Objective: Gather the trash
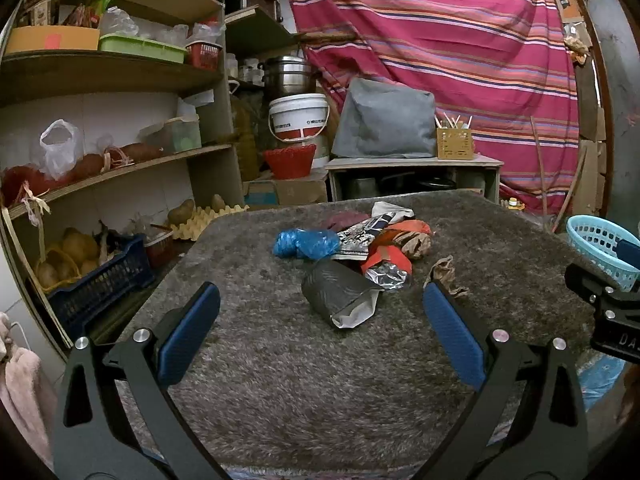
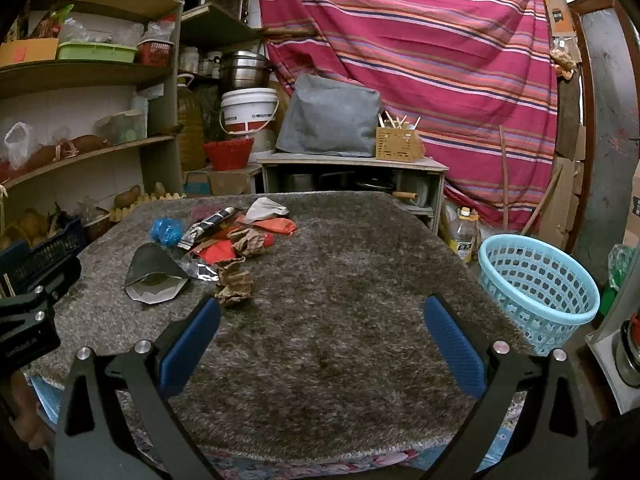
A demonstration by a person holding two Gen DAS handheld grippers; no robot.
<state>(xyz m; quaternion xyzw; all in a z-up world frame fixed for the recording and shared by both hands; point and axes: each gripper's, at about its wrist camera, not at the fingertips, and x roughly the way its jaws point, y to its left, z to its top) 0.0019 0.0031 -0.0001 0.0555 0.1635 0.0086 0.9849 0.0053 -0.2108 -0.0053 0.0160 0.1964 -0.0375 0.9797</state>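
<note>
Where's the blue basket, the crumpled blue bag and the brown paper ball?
blue basket [image 2: 538,276], right wrist view, front wall.
crumpled blue bag [image 1: 306,243], left wrist view, its middle.
brown paper ball [image 2: 235,281], right wrist view, its middle.

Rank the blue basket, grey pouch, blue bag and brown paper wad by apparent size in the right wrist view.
1. blue basket, though it is nearest the camera
2. grey pouch
3. brown paper wad
4. blue bag, close to the wad, so unsure
</note>
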